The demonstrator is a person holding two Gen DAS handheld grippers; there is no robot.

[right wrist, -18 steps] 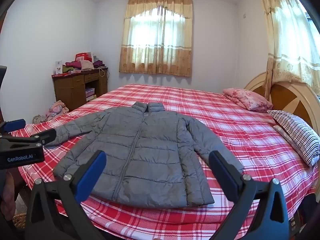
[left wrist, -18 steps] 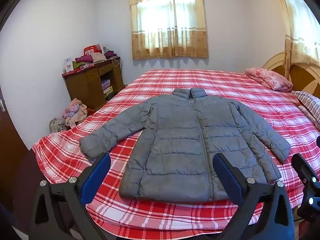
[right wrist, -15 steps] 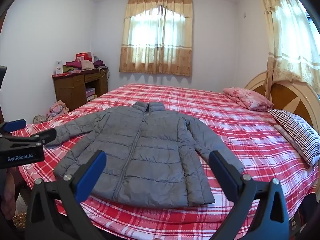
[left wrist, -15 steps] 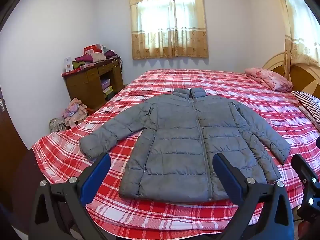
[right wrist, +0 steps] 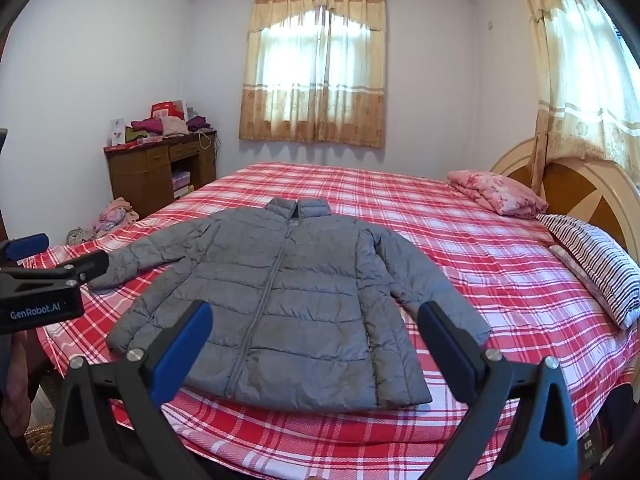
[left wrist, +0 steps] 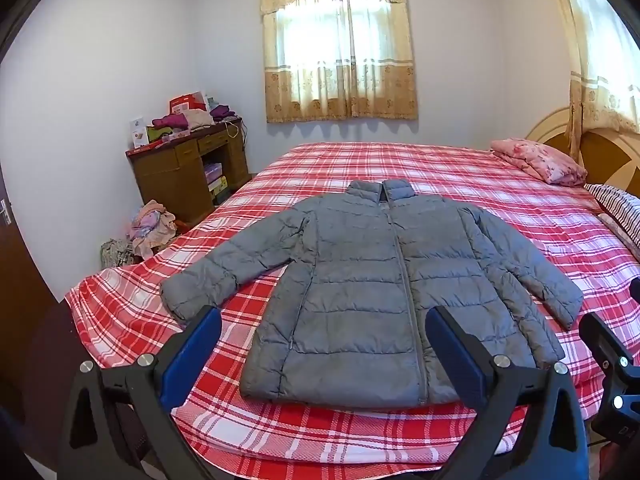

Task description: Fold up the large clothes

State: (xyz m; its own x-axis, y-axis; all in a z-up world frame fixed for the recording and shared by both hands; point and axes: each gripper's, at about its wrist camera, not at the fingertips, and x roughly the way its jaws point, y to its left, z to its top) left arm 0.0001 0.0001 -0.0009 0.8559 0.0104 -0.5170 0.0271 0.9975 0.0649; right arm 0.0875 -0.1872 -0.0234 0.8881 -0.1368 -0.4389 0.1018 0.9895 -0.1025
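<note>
nothing had moved since the earlier frames: both grippers sat in the same spots short of the bed's near edge and the jacket lay just as it had. the left gripper [left wrist: 322, 350] was spread wide with nothing between its blue pads, and the right gripper [right wrist: 314, 338] was the same, released and empty. the grey padded jacket [left wrist: 372, 292] lay face up and zipped on the red checked bed [left wrist: 360, 160], hem towards the near edge of the bed, collar towards the window side, its sleeves angled out and down on either side of its body. folding had not begun, as far as i could judge.

the risks looked like these. the jacket was puffy and slick, so a pinch on a sleeve cuff could have caught only the outer shell and slipped off midway. its hem sat close to the bed's near edge, so a pull towards that edge could have dragged the whole jacket off the bed. the padding would have sprung back, so a fold might not have stayed flat. the two grippers were near each other over that edge and could have knocked together when crossing to fold a sleeve, and the loose checked sheet could have been pinched along with the jacket
</note>
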